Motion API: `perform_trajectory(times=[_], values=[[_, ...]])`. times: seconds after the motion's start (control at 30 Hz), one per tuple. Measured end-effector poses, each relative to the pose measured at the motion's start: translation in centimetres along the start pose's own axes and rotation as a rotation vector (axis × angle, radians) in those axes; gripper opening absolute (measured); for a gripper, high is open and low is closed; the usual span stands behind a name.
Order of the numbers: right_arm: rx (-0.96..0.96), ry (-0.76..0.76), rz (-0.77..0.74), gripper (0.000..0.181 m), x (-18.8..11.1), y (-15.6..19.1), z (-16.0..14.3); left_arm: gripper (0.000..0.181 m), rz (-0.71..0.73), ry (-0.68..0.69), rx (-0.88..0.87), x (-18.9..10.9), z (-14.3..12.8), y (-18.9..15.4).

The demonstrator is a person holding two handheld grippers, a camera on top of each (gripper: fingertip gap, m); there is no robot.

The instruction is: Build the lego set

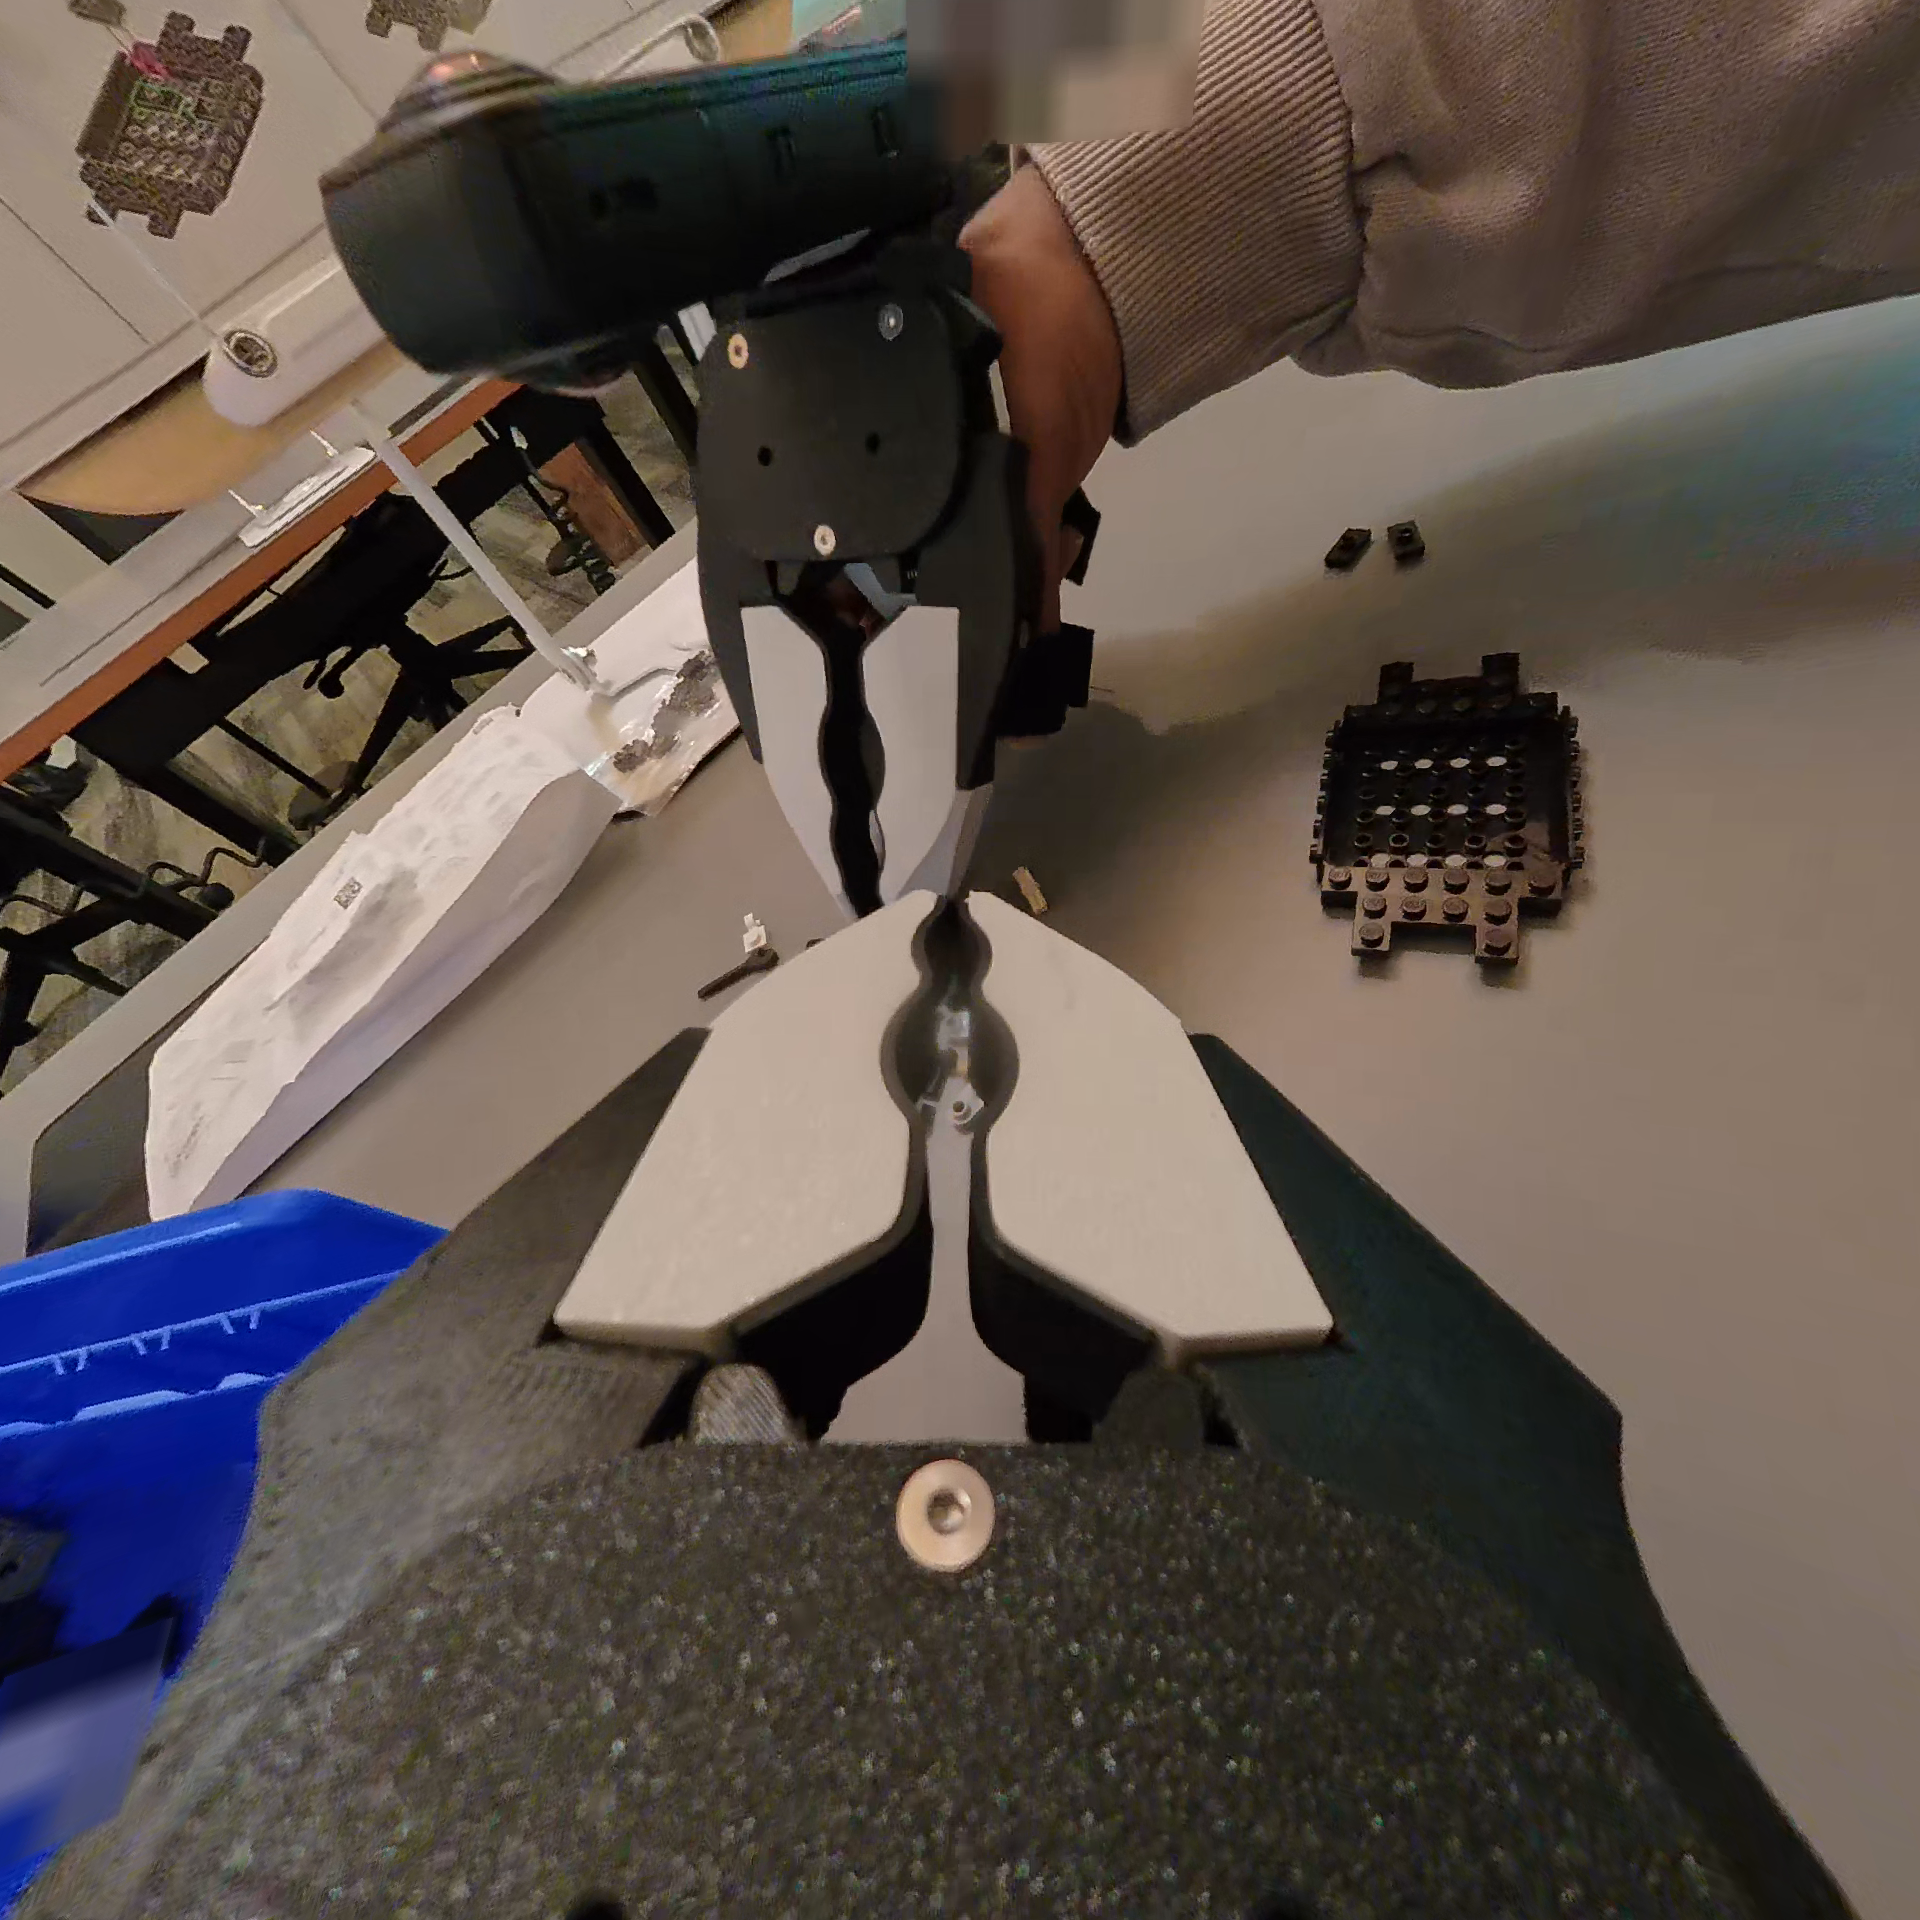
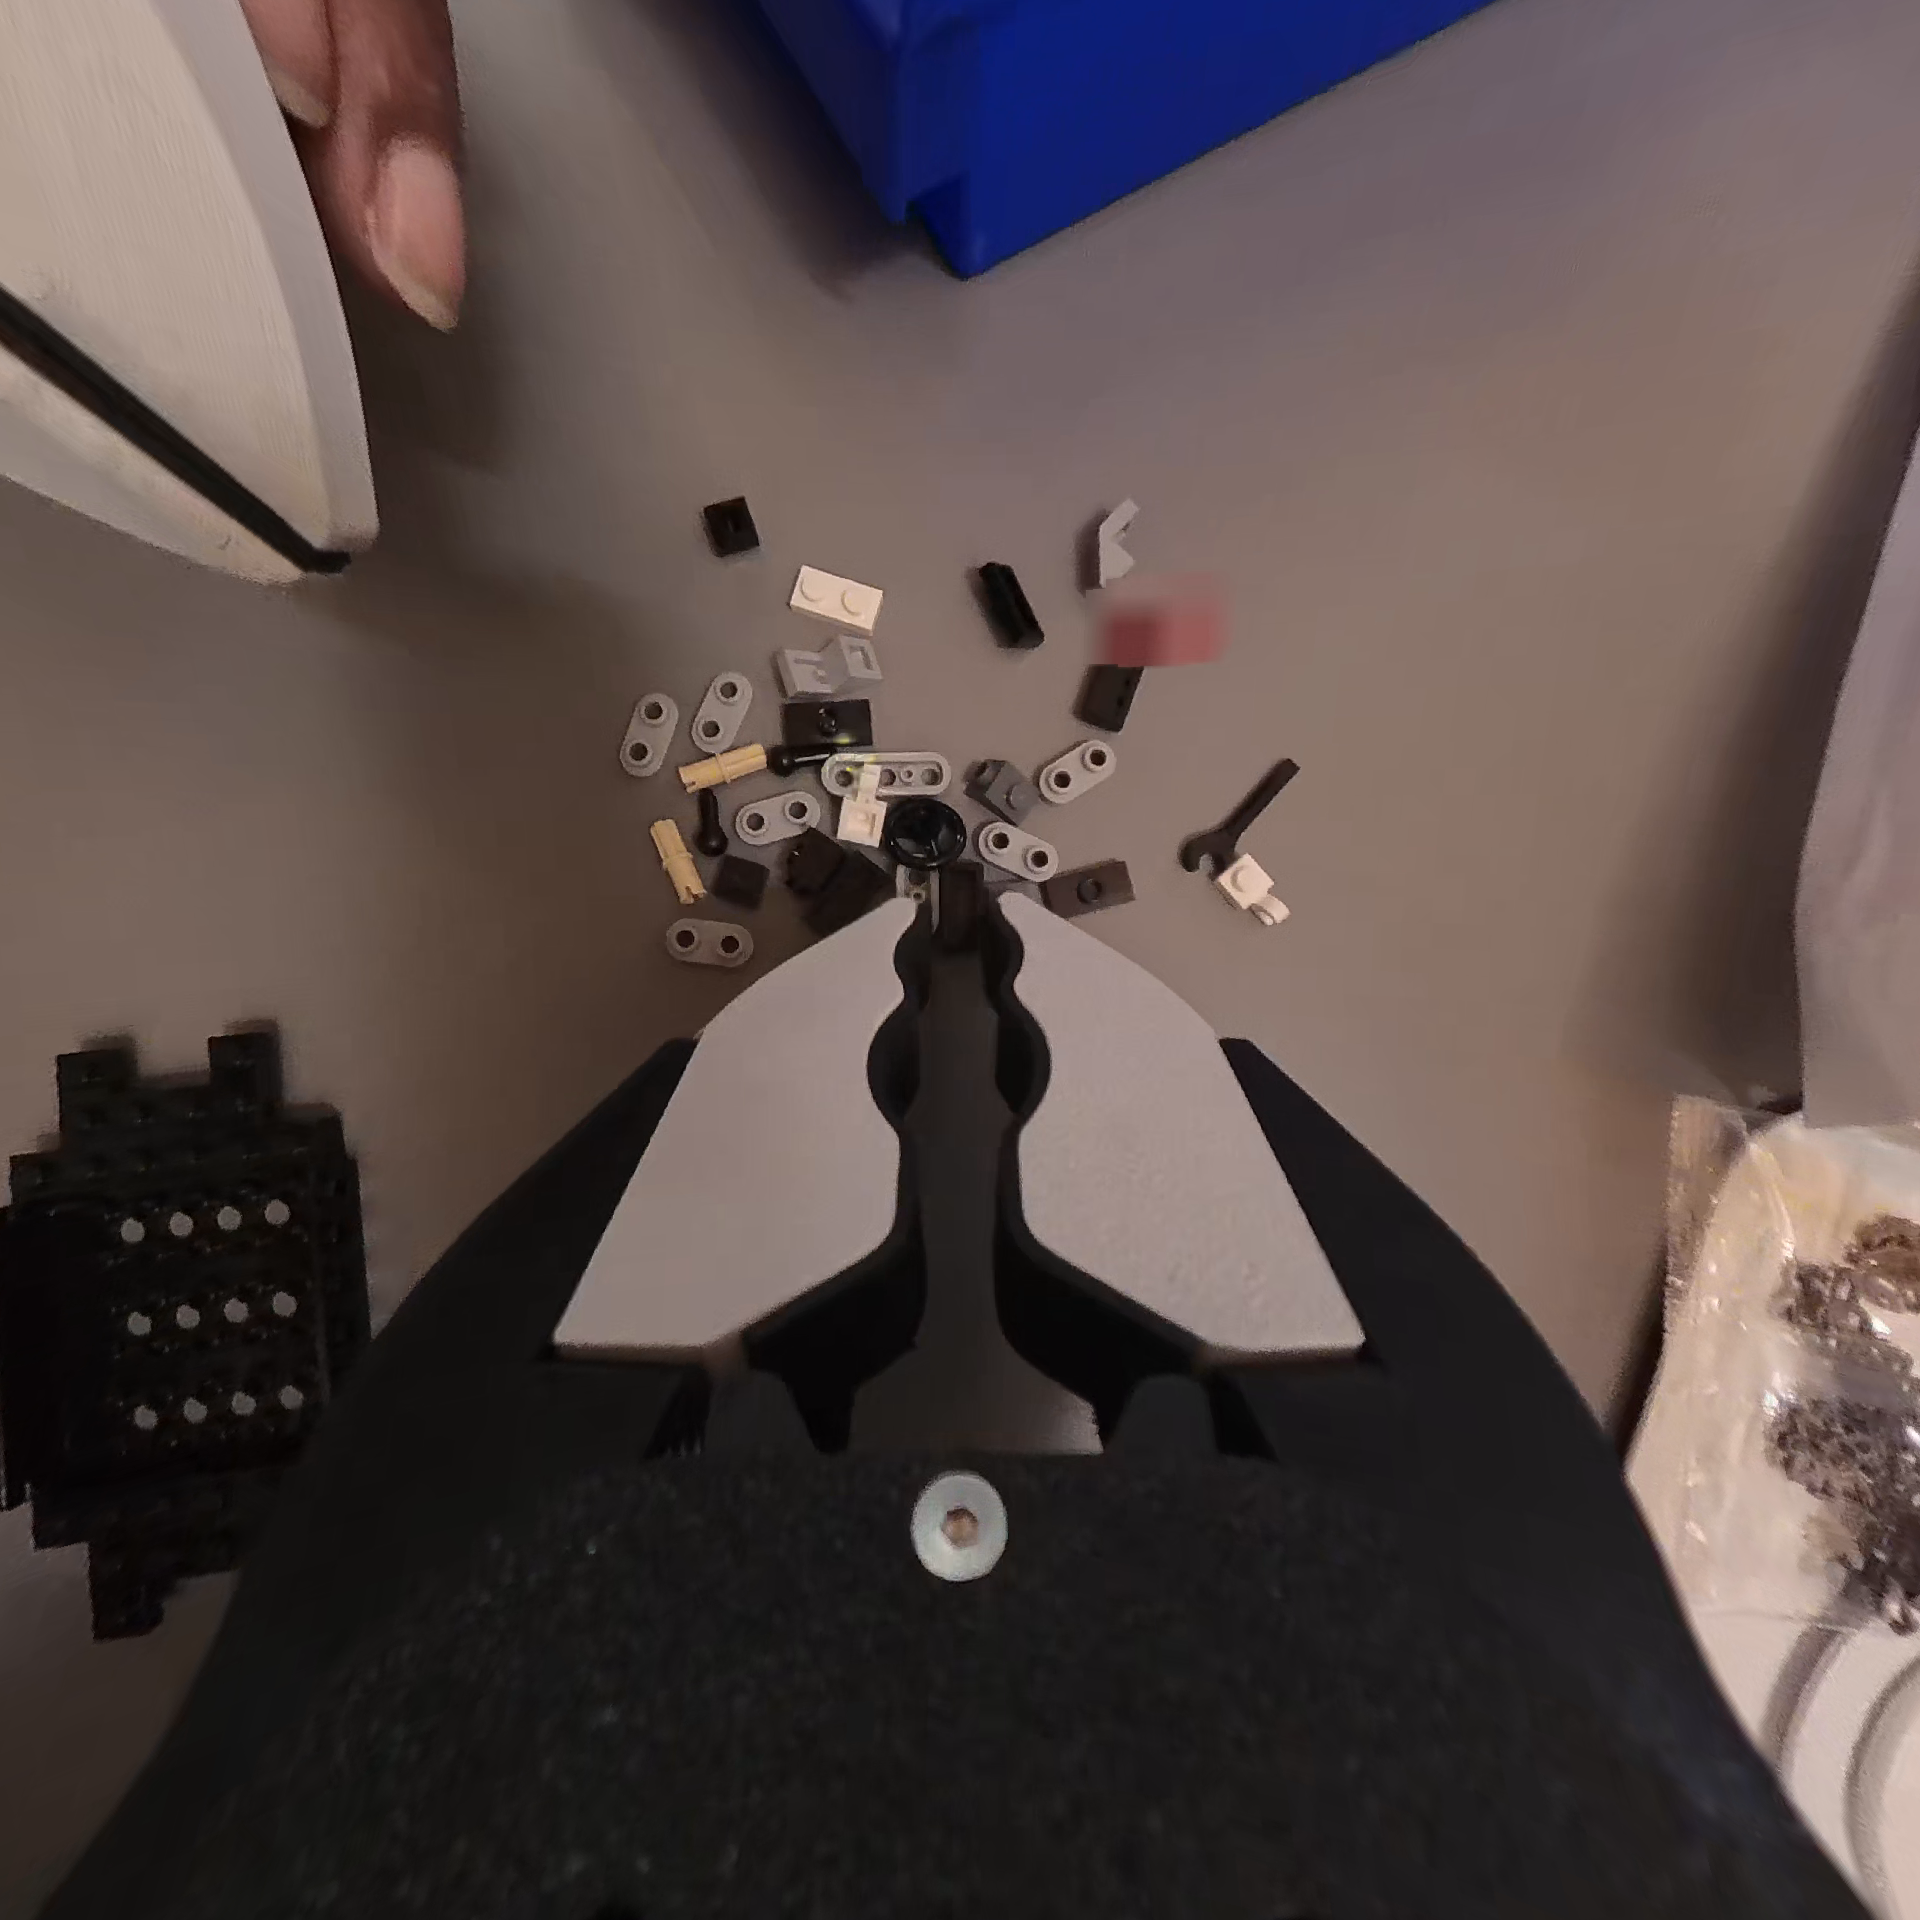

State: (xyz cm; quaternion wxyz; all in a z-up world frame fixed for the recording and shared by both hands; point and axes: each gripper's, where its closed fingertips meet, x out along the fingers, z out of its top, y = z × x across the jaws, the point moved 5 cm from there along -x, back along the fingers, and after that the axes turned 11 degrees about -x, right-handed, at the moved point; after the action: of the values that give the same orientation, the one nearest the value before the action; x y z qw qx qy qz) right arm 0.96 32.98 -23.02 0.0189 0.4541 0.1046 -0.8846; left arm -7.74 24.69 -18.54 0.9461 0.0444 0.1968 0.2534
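Right gripper [image 2: 954, 914] jaws pinch a small black piece [image 2: 958, 906] above the loose pile [image 2: 883, 769]; the black base [image 2: 177, 1320] lies left. Left gripper [image 1: 948, 914] jaws nearly pressed together.

- The place looked like an office or lab workroom set up for an assembly job.
- A plain grey bench [image 1: 1558, 520] carried the work.
- At the upper left of the left wrist view stood a second, wood-edged desk [image 1: 260, 540], with dark office chairs [image 1: 353, 644] under it on a carpeted floor.
- Printed build sheets [image 1: 171, 125] hung on the pale wall at the top left.
- A blue plastic bin [image 2: 1091, 114] and a clear bag of parts [image 2: 1808, 1382] lay on the bench.
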Motion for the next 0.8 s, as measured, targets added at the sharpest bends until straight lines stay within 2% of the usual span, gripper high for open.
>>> perform_trajectory(times=[0.4,0.6,0.63,0.8], values=[[0.014,0.038,0.072,0.008,0.0,-0.7,-0.5,0.000,0.003,0.001,-0.017,0.0,-0.1,0.4],[-0.021,0.070,0.034,0.005,0.1,-0.5,-0.4,0.000,0.003,0.007,-0.016,0.2,-0.3,0.4],[-0.016,0.050,0.019,0.000,-0.1,-0.5,-0.4,0.000,0.004,0.007,-0.021,0.2,-0.3,0.4],[0.142,-0.203,0.054,0.000,-3.1,0.5,0.7,0.000,0.027,-0.023,-0.074,0.1,-0.1,1.1]])
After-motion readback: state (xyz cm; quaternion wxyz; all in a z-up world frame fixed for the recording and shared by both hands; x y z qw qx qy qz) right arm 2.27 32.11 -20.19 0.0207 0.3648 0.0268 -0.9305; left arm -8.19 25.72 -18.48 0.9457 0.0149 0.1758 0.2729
